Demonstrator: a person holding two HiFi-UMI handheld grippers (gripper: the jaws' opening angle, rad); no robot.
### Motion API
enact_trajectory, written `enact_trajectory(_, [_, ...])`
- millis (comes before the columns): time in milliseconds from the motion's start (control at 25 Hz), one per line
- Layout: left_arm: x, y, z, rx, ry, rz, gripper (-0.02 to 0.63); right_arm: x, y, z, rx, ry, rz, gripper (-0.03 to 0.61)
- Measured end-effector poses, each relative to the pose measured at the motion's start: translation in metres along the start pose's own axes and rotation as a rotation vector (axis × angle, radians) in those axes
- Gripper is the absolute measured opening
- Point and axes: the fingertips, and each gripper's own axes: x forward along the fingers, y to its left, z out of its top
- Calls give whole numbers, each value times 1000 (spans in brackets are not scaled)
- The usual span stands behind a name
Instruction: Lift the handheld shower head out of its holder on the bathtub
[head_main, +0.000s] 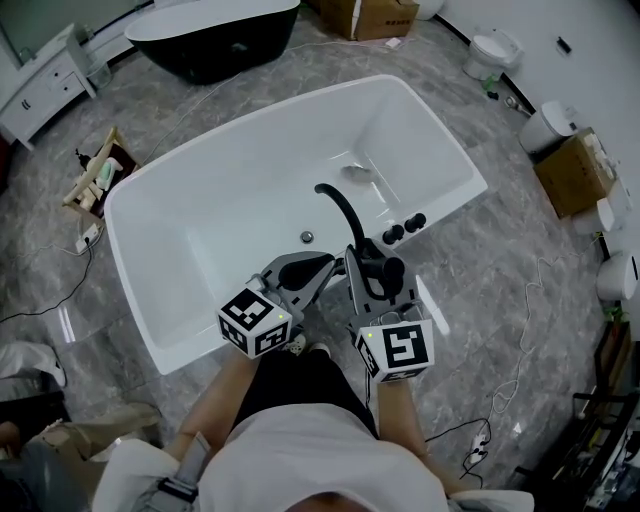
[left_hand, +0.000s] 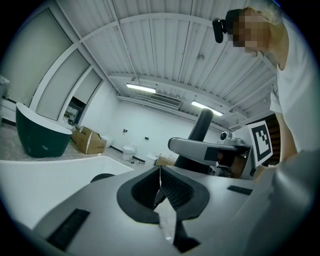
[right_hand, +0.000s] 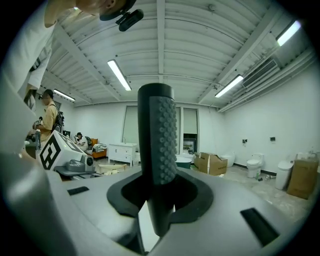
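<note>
Indoors, over white bathtub (head_main: 220, 215) and marbled floor (head_main: 500, 290), right claw (right_hand: 159, 196) grips shower head (right_hand: 161, 135); left claw (left_hand: 160, 187) clenched.

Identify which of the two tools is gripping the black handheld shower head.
The right tool: its jaws clamp the studded black shower head between them, while the left tool has its jaws together on nothing.

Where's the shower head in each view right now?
Head view: shower head just below centre.
Left gripper view: shower head upright, right of centre.
Right gripper view: shower head upright, dead centre.
Shared landmark: cardboard box, top, left, right respectively.
</note>
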Motion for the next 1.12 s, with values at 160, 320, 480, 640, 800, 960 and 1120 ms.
enact_trajectory(160, [8, -14, -2, 9, 8, -47, 11, -15, -8, 5, -4, -13, -50, 106])
enact_trajectory(320, [19, -26, -2, 19, 12, -97, 11, -27, -19, 9, 5, -20, -99, 106])
enact_trajectory(480, [28, -40, 2, 23, 22, -154, 11, -40, -31, 17, 1, -14, -159, 106])
enact_trajectory(640, [37, -55, 0, 21, 30, -216, 11, -60, -42, 19, -10, -2, -232, 106])
enact_trajectory(800, [49, -69, -2, 30, 46, -280, 11, -78, -56, 22, 32, -19, -293, 106])
enact_trajectory(960, [58, -87, -7, 35, 59, -345, 11, -98, -67, 18, 40, -18, -366, 106])
enact_trajectory(1120, [70, -102, -9, 40, 70, -409, 11, -113, -77, 18, 52, -23, -429, 106])
